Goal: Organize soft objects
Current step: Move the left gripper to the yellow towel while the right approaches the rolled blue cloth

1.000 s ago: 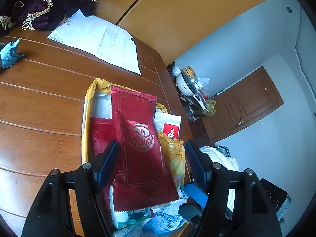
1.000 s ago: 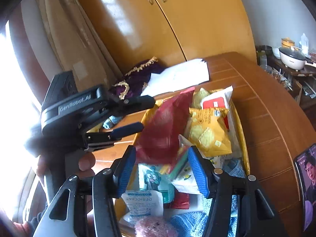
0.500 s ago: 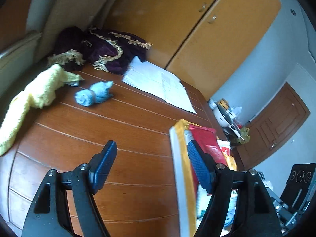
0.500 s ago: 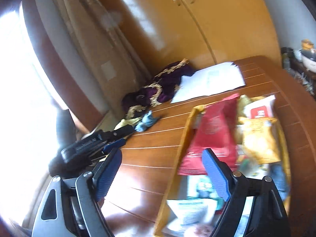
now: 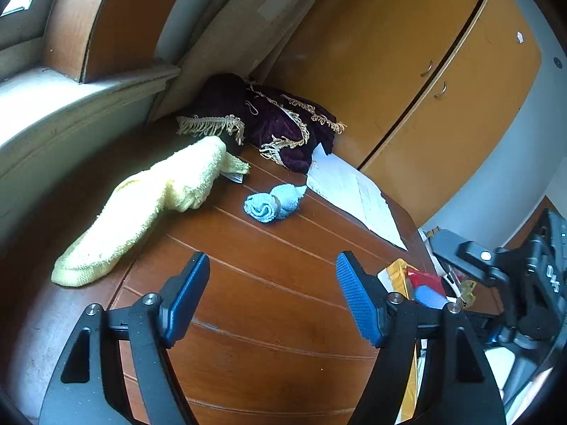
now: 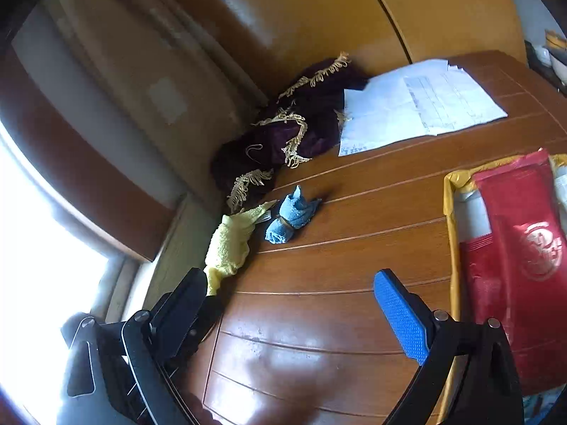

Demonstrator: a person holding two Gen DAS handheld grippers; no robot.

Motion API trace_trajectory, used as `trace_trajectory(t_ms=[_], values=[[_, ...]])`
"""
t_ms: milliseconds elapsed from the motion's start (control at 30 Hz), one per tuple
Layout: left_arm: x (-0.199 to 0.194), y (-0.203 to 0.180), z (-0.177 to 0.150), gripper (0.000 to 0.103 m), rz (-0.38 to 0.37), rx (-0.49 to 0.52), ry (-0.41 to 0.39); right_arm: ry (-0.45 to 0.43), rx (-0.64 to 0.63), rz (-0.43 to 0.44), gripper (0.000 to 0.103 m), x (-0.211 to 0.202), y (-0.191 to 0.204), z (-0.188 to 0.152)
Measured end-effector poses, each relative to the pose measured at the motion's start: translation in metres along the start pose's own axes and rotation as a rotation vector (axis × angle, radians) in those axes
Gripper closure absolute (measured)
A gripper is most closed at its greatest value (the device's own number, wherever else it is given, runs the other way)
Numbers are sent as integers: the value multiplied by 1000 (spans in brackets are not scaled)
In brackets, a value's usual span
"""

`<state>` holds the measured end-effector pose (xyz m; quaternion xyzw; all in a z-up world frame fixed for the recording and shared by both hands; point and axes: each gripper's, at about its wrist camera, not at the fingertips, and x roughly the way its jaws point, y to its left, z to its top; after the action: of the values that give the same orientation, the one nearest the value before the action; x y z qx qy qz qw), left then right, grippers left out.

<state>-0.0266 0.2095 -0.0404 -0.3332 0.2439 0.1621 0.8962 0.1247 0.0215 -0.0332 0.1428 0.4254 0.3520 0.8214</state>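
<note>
A rolled light-blue cloth (image 5: 273, 203) (image 6: 291, 219) lies on the wooden table (image 5: 283, 301) (image 6: 354, 255), tied with a band. To its left a long yellow towel (image 5: 149, 202) (image 6: 232, 244) sprawls toward the table's left edge. Behind both sits a dark purple fringed cloth (image 5: 273, 124) (image 6: 294, 134). My left gripper (image 5: 271, 297) hovers open over bare wood, short of the blue roll. In its own view my right gripper (image 6: 290, 304) is open too, with nothing between its fingers; its body also shows at the far right of the left wrist view.
White papers (image 5: 354, 194) (image 6: 418, 106) lie at the back of the table. A yellow tray (image 6: 452, 233) (image 5: 400, 272) of snack packets with a red packet (image 6: 521, 262) on top stands at the right. Orange cupboards (image 5: 425, 53) rise behind; a window ledge (image 5: 71, 106) runs along the left.
Both grippers have swung left, away from the snack tray, toward the cloths. The tray has slid to the right edge of both views; the towel and blue roll are now central.
</note>
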Motion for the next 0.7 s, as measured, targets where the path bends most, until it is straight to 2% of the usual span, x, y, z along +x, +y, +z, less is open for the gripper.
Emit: trace_trajectory(t_ms=[133,233,433,500,633,700], values=[[2,3,1,29,14,-11,4,41,82,19,6,30,-25,-4],[3,5,1,29,22,-18,5,69,117,91,7,36,-35,-7],[4,6,6,29,67,-8,9,59,58,51,8,42,-26,-15],[2,8,15,29,107,3,1,70,45,46,11,45,-23,-17],[2,19,46,29,245,65,-46,86,43,56,15,47,-21,-17],[16,18,62,29,278,90,-11,88,44,64,16,47,-21,-17]])
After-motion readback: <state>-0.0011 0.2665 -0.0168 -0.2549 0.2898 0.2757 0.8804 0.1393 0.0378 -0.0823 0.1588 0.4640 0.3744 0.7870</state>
